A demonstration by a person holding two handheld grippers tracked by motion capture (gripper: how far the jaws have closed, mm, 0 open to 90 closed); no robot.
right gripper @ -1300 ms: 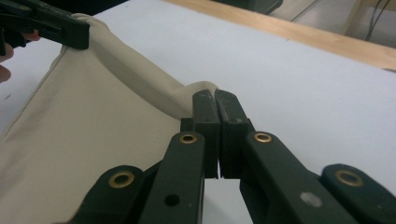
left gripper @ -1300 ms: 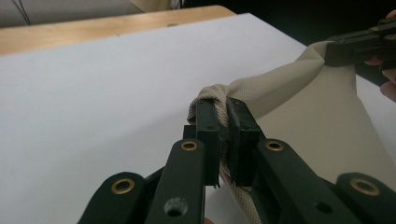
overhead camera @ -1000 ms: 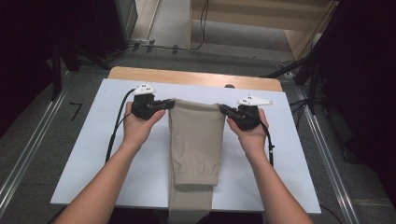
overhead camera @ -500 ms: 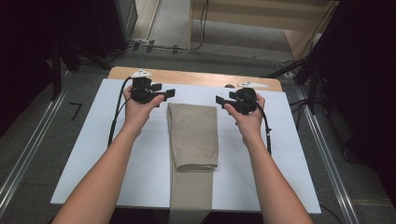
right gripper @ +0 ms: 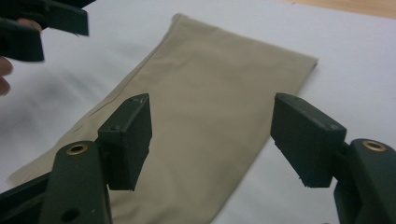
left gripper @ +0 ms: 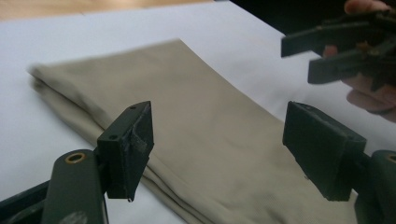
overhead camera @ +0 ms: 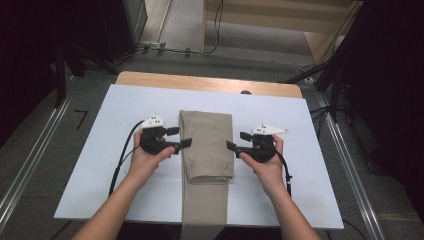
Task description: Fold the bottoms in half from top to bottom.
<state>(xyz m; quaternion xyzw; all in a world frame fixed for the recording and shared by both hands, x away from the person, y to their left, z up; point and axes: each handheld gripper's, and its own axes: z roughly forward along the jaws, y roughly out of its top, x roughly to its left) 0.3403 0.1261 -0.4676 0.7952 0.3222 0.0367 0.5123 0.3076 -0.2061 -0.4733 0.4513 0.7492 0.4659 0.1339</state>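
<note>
Change: a second ago I had both grippers pinched on the far corners of the cloth; since then I have let go and brought both hands back toward me, and the far end now lies folded over the middle.
Table (overhead camera: 125, 105): I see a white sheet covering most of the top, with a strip of bare wood along the far edge.
Trousers (overhead camera: 207, 145): the tan trousers lie folded lengthwise down the centre of the sheet, the doubled part squared off on top, the single layer running on toward me and hanging over the near edge. In the left gripper view (left gripper: 205, 121) and the right gripper view (right gripper: 210, 107) the cloth lies flat.
Left gripper (overhead camera: 181, 137): it sits just beside the left edge of the trousers. Its jaws have just been opening and stand well apart with nothing pinched; through my own camera (left gripper: 219, 149) the cloth lies below the gap.
Right gripper (overhead camera: 238, 141): it sits just beside the right edge, mirroring the other. Its jaws have just been opening too, wide and empty (right gripper: 212, 140), above the fabric.
</note>
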